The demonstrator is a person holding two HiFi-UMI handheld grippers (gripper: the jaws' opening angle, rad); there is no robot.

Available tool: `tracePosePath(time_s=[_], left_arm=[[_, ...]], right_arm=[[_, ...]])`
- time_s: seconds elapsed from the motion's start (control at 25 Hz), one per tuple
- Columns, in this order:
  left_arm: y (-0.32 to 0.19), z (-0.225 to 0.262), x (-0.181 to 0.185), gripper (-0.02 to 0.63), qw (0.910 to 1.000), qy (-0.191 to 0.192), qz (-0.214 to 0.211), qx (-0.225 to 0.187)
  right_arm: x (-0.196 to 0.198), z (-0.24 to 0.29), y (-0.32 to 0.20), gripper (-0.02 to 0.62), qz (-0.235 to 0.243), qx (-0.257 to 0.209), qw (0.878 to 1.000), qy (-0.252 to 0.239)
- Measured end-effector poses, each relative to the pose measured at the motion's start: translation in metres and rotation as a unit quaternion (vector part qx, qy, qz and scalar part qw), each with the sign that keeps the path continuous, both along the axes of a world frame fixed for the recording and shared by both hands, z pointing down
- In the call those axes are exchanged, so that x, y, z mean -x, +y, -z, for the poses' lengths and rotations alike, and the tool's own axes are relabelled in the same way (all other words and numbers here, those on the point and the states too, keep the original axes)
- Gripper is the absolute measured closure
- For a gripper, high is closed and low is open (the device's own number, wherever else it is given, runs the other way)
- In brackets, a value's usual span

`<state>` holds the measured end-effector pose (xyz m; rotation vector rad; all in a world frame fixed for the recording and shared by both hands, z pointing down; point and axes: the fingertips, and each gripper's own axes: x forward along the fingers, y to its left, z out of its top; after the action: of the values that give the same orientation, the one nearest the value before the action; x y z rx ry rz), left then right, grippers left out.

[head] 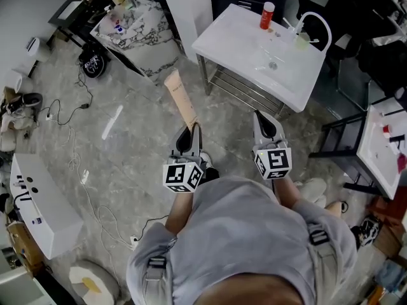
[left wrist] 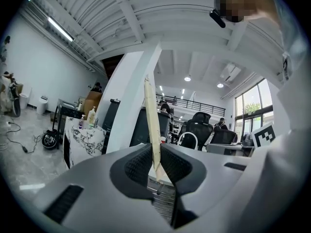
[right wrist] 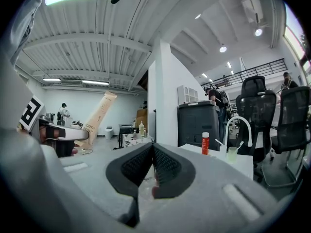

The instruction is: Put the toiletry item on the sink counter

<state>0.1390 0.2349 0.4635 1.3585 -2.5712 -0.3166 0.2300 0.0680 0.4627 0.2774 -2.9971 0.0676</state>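
Observation:
A long tan toothbrush box (head: 180, 98) sticks up and forward out of my left gripper (head: 189, 134), which is shut on its lower end. In the left gripper view the box (left wrist: 152, 125) shows edge-on between the black pads. The right gripper view shows the same box (right wrist: 95, 116) at the left, held by the other gripper. My right gripper (head: 266, 127) is shut with nothing between its pads (right wrist: 153, 166). Ahead stands the white sink counter (head: 236, 33) with a basin, a white tap (head: 315, 21), a red bottle (head: 267, 15) and a green cup (head: 303, 39).
A marble-patterned table (head: 141, 33) with bottles stands at the left rear. A white cabinet (head: 39, 199) lies at the left, with cables across the floor. A second white counter (head: 380, 146) is at the right. Office chairs (right wrist: 256, 111) stand behind the sink.

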Motion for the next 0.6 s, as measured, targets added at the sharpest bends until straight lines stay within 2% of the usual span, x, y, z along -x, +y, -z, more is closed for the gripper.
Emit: tracePosePath(time_s=[0.44, 0.6], left_arm=[[0.021, 0.004, 0.11, 0.555, 0.9998, -0.004, -0.021, 0.002], [0.029, 0.005, 0.141, 0.555, 0.9994, -0.006, -0.033, -0.001]], right_arm=[[0.117, 0.009, 0.025, 0.591, -0.011, 0.004, 1.0, -0.011], [0.148, 0.007, 0.035, 0.591, -0.019, 0.002, 1.0, -0.009]])
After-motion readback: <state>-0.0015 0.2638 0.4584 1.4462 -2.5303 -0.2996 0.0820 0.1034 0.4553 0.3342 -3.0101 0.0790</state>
